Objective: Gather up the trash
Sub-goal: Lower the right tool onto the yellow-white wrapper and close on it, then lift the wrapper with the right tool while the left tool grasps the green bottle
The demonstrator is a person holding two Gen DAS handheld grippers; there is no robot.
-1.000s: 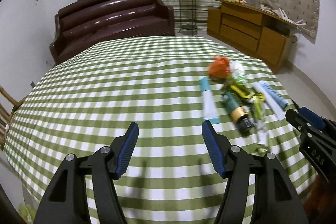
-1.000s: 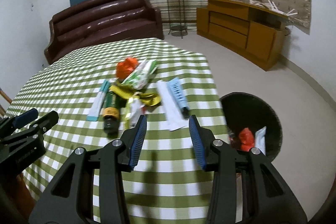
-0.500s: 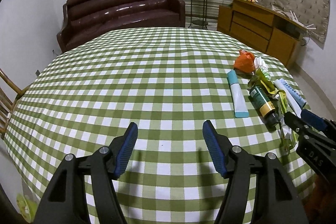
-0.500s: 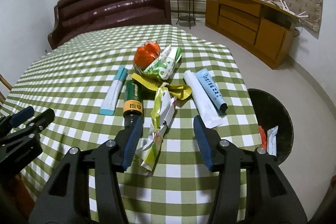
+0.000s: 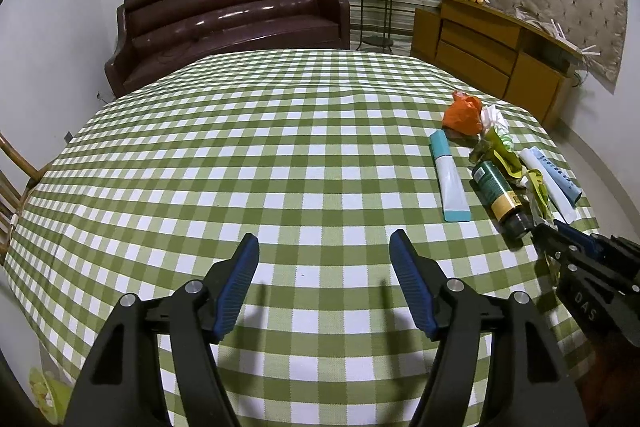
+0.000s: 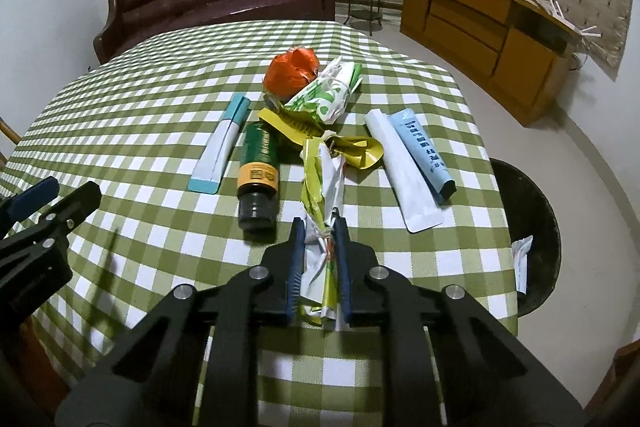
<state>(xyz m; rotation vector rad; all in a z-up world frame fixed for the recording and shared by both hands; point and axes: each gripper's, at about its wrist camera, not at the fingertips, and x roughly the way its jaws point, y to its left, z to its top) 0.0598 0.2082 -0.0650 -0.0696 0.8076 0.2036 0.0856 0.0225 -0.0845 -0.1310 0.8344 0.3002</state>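
- The left gripper (image 5: 324, 283) is seen from the right wrist view as a black body at the left edge; the right gripper (image 6: 319, 227) shows in the left wrist view with white letters "DAS" on its housing.
- The light blue tube (image 6: 424, 151) carries dark print along its length, too small to read; the green bottle (image 6: 258, 167) has an orange-yellow label whose characters cannot be made out.
- The right gripper's fingers (image 6: 296, 259) are closed almost fully, pinching a crumpled yellow-and-white wrapper (image 6: 322, 187) that lies on the green-checked worktop (image 5: 240, 155) just right of the bottle.
- The left gripper's fingers (image 5: 236, 287) stand well apart and are opening, nothing between them, above bare cloth.
- A black trash bin (image 6: 528, 227) stands on the floor beside the worktop's right edge, with white scraps inside.
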